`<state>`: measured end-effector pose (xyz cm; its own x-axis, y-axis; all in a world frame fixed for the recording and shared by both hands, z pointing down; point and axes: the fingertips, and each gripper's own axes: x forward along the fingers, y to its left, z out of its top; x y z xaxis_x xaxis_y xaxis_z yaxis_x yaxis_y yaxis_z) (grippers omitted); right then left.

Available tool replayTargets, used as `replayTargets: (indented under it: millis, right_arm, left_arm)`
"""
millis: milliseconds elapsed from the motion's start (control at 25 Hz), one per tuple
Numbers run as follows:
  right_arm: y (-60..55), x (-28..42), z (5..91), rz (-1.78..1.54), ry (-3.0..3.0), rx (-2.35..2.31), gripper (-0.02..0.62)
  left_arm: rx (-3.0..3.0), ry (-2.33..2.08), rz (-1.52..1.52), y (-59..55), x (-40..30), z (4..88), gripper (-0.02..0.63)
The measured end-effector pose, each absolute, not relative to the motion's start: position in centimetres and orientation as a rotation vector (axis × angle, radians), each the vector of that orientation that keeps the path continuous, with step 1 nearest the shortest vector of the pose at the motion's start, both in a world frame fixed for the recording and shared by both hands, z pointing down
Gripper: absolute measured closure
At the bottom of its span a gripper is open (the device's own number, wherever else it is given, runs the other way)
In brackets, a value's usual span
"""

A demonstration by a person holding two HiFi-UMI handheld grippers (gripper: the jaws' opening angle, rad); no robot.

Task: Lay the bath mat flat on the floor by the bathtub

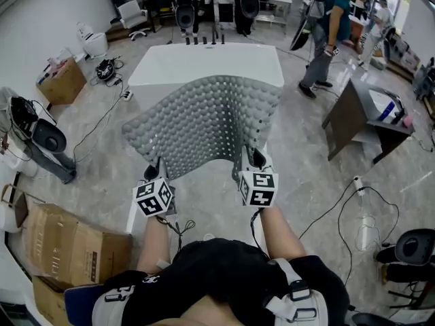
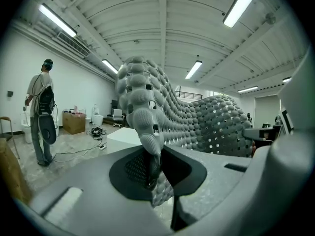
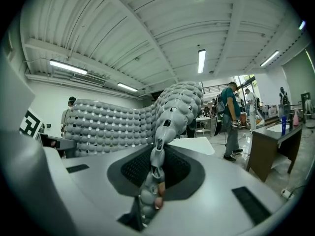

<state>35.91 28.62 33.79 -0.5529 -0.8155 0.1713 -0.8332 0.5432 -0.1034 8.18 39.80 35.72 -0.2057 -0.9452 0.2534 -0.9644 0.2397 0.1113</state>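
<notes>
Mat's up in the air, the left claw (image 1: pixel 158 169) and right claw (image 1: pixel 254 160) each pinched shut on the near edge of the bath mat (image 1: pixel 204 121), held sagging before the bathtub (image 1: pixel 204 63), with lowering and flattening it onto the floor (image 1: pixel 309 158) yet to come.

We identify two pale grey moulded units: the left hand-held gripper (image 1: pixel 159 166) and the right hand-held gripper (image 1: pixel 256 157). Each unit carries a white cube (image 1: pixel 153 197) printed with black square markers. In both gripper views, a black recess (image 2: pixel 189 173) lined with mesh-textured pads (image 2: pixel 135 168) surrounds the jaws. A thin black cable (image 1: pixel 182 228) leaves the rear of each unit. We wear a black short-sleeved top (image 1: pixel 224 267). Pale grey straps (image 1: pixel 282 270) with black buckles (image 1: pixel 298 289) cross it.
</notes>
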Motion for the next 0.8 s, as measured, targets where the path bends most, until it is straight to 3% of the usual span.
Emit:
replayTargets:
  millis: [800]
  right_arm:
    - [27.0, 27.7, 34.0, 0.248, -2.633, 1.471, 0.546]
  left_arm:
    - [1.820, -2.197, 0.108, 36.8, -0.6, 36.9, 0.563]
